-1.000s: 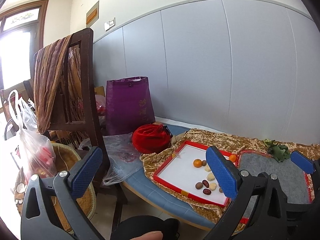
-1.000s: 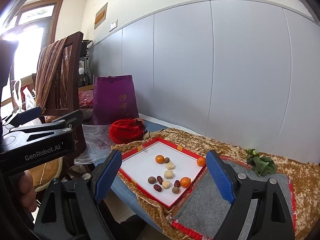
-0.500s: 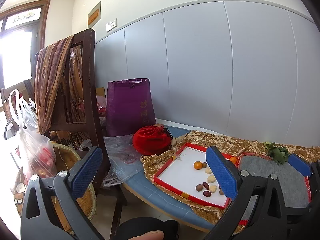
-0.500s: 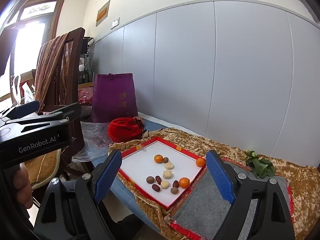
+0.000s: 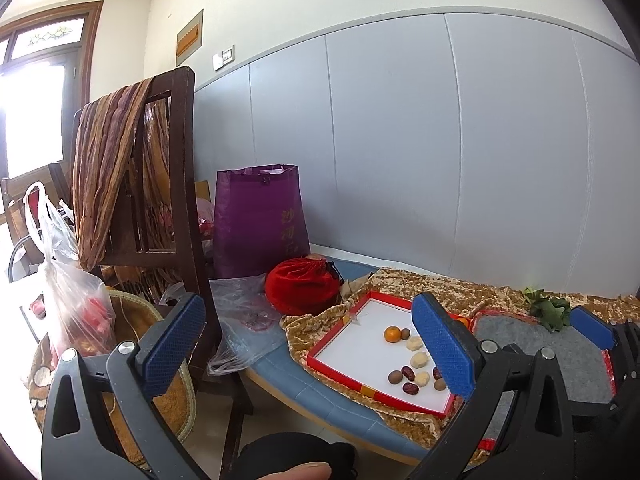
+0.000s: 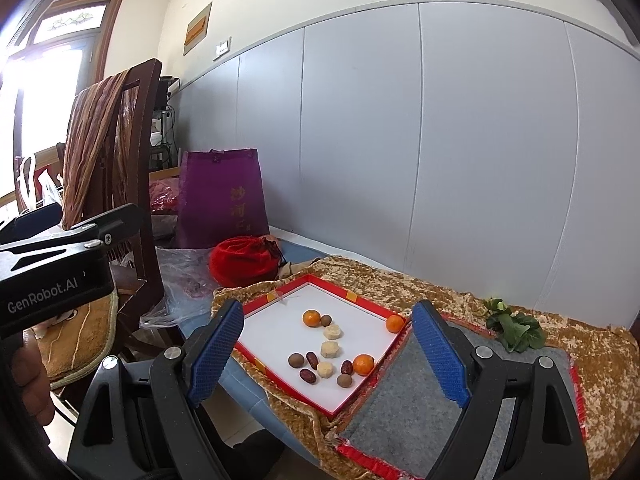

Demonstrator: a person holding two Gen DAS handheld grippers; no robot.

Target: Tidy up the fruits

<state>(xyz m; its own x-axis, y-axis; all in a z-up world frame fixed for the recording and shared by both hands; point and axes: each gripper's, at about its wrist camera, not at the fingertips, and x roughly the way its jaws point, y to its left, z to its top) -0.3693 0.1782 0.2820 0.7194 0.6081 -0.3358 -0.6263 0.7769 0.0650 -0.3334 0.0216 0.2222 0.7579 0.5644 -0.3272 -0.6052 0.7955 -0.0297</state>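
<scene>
A red-rimmed white tray [image 6: 280, 296] [image 5: 332, 364] lies on a gold cloth on the low table. It holds three oranges [image 6: 311, 317] [image 5: 392, 334], dark red dates [image 6: 308, 376], brown round fruits [image 6: 296, 360] and pale round cakes [image 6: 330, 349]. My right gripper [image 6: 328, 320] hovers short of the tray, open, with nothing between its blue pads. Further left and back from the table edge, my left gripper [image 5: 308, 344] is also open and holds nothing. Its black body [image 6: 60, 264] shows at the left of the right wrist view.
A grey felt mat [image 6: 400, 408] lies right of the tray, with green leaves [image 6: 514, 330] behind it. A red pouch [image 6: 244, 260], a purple bag [image 6: 222, 196] and clear plastic sit at the left. A dark wooden chair [image 5: 184, 200] and a hanging plastic bag [image 5: 76, 300] stand beside the table.
The left wrist view has drifted only slightly. Both grippers stay open and nothing on the tray has moved.
</scene>
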